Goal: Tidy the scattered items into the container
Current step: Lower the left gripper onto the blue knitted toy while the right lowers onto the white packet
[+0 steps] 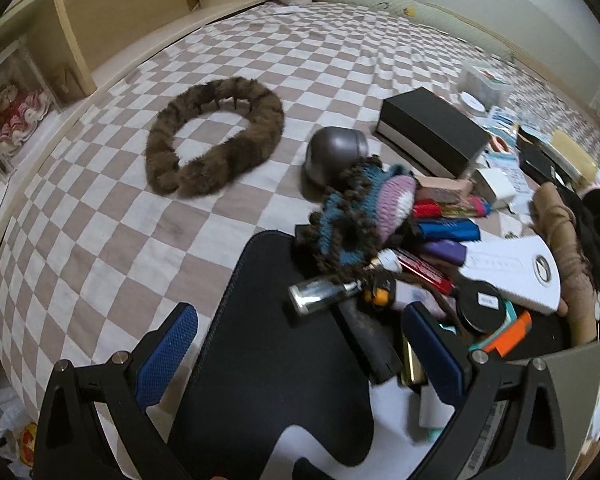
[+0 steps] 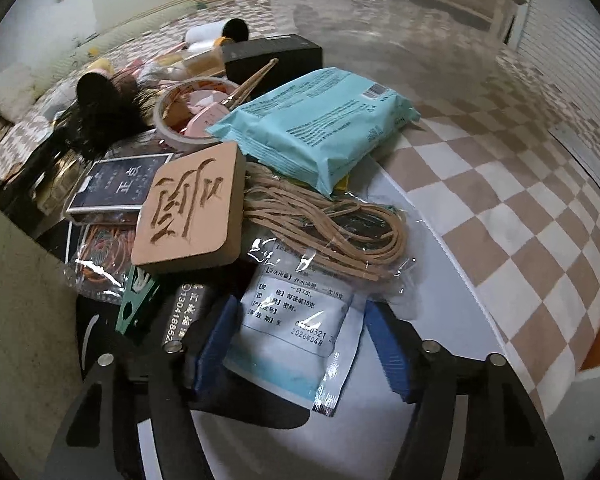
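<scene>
The left wrist view shows the left gripper (image 1: pixel 300 344) with its blue fingers (image 1: pixel 168 356) spread wide, holding nothing. A flat black pad (image 1: pixel 276 360) lies between them; a silver bottle (image 1: pixel 320 294) sits just past them. In the right view, the right gripper (image 2: pixel 300 344) is spread too, with a white packet (image 2: pixel 296 336) lying loose between its fingers.

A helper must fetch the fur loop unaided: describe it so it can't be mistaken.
Look at the checkered bedspread in the left wrist view. Left of the grey rounded cap and the clutter pile, a brown fur loop lies flat, alone. It is the only furry ring, with bare checks showing through its middle.
</scene>
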`<state>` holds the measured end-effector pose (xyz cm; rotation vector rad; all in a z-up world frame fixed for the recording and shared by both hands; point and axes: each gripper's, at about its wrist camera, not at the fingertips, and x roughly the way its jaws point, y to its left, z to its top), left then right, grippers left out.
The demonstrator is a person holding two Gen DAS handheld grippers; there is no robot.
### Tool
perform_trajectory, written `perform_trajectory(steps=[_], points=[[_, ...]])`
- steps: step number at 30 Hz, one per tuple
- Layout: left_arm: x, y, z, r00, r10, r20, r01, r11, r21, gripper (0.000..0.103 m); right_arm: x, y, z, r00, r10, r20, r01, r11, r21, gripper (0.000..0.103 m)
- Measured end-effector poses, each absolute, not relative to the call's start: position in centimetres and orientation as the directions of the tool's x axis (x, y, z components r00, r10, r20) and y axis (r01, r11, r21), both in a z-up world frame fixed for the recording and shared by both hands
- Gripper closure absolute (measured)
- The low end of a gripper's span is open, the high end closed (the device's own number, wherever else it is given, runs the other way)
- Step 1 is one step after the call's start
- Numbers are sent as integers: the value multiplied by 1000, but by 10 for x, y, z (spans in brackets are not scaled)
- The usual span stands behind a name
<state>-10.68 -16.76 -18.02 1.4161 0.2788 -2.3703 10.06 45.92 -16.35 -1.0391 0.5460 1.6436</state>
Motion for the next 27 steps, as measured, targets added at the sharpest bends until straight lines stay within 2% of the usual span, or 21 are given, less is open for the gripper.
perform_trajectory(steps=[13, 21, 25, 26, 27], points=[[-133, -179, -179, -444, -140, -885, 415, -907, -65, 0, 94, 463, -165, -22, 543, -839, -945, -286, -160, 31], [-163, -160, -181, -441, -128, -888, 362, -931, -45, 0, 92, 465, -164, -17, 538, -843, -952, -266, -150, 31], [-173, -152, -190, -396, -170, -902, 346, -938, 25, 2, 90, 465, -165, -13, 533, -846, -949, -272, -157, 31], [-175, -152, -193, -386, -181, -904, 345, -938, 41, 4, 90, 465, -165, -12, 532, -847, -949, -273, -157, 31], [-175, -153, -195, -375, -185, -908, 344, -938, 49, 12, 89, 465, -164, -13, 531, -847, -949, -273, -157, 31]])
